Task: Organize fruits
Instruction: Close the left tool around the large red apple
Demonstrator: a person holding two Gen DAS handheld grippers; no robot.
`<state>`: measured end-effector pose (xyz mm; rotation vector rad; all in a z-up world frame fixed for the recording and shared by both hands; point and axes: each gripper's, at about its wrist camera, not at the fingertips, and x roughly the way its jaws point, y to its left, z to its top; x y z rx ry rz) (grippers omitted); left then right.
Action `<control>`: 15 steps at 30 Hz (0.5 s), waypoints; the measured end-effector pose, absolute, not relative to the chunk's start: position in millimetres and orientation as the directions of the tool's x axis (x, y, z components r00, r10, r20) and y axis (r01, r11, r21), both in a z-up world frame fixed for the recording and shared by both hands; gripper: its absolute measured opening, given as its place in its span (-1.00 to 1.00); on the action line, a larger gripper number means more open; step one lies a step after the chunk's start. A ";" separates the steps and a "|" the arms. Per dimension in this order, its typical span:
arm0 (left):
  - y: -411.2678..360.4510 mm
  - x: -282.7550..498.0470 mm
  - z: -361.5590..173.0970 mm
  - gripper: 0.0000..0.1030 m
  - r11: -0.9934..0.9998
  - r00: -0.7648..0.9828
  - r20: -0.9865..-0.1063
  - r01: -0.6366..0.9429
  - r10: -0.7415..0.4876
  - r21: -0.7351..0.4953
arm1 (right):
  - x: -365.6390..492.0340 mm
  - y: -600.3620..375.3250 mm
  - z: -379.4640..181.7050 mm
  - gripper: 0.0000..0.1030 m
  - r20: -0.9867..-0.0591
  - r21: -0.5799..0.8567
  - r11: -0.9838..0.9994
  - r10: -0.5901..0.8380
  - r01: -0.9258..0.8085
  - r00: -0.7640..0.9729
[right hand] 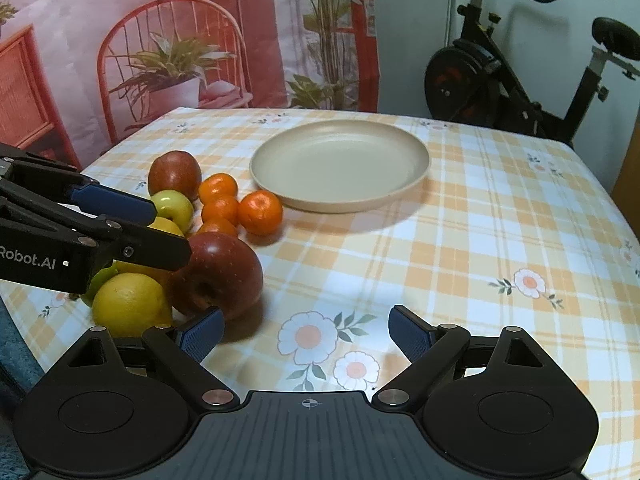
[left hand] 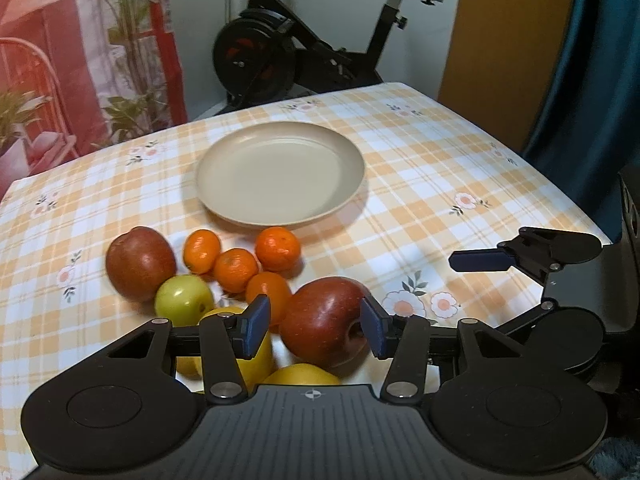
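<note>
A pile of fruit lies on the checked tablecloth: two red apples, a green apple [left hand: 183,299], several mandarins [left hand: 277,249] and yellow lemons [right hand: 130,304]. An empty beige plate [left hand: 280,176] sits behind the pile and also shows in the right wrist view [right hand: 340,164]. My left gripper [left hand: 316,326] is open, its pads on either side of the near red apple [left hand: 326,326], which shows in the right wrist view [right hand: 220,274] too. My right gripper [right hand: 306,334] is open and empty, low over the cloth to the right of the pile.
The far red apple [left hand: 140,264] lies at the left of the pile. The right gripper's fingers [left hand: 480,260] show at the right in the left wrist view. An exercise bike [left hand: 304,40] and a printed backdrop [right hand: 160,60] stand behind the table.
</note>
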<state>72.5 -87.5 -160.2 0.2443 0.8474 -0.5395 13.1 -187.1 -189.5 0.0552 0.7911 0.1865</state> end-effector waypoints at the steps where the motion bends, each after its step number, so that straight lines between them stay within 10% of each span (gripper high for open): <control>1: -89.6 74.0 -162.4 0.01 0.835 0.533 -0.769 0.550 -0.352 -0.002 | 13.4 -186.8 -190.0 0.70 -0.704 0.121 0.982 0.189 -0.146 0.685; 15: -94.3 100.6 -167.8 -0.06 0.827 0.477 -0.790 0.558 -0.384 -0.065 | 22.7 -183.6 -197.0 0.66 -0.720 0.137 0.976 0.214 -0.168 0.661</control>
